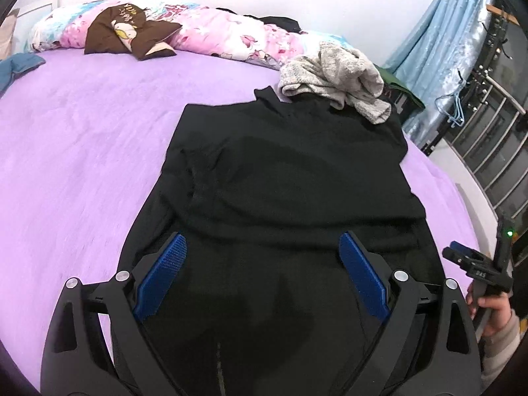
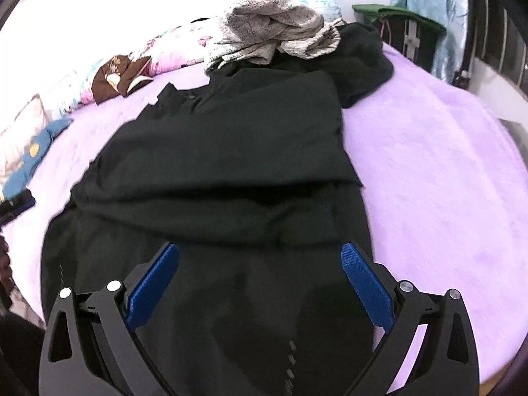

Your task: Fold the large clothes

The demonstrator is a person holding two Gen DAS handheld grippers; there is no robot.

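A large black garment (image 1: 290, 171) lies spread on the purple bed sheet (image 1: 82, 151), with a folded layer lying across its middle. My left gripper (image 1: 264, 247) hangs above its near part, open, with nothing between the blue pads (image 1: 161, 277). In the right wrist view the same black garment (image 2: 231, 151) fills the centre. My right gripper (image 2: 260, 257) is above its near edge, open and empty. The right gripper (image 1: 475, 264) also shows at the right edge of the left wrist view, held by a person's hand (image 1: 495, 310).
A crumpled grey fleece (image 1: 336, 76) lies on the garment's far end. A floral quilt (image 1: 224, 33) and a brown cushion (image 1: 128, 29) line the head of the bed. A blue cloth (image 1: 16, 66) lies far left. A metal bed rail (image 1: 495, 138) and blue curtain (image 1: 439, 39) stand on the right.
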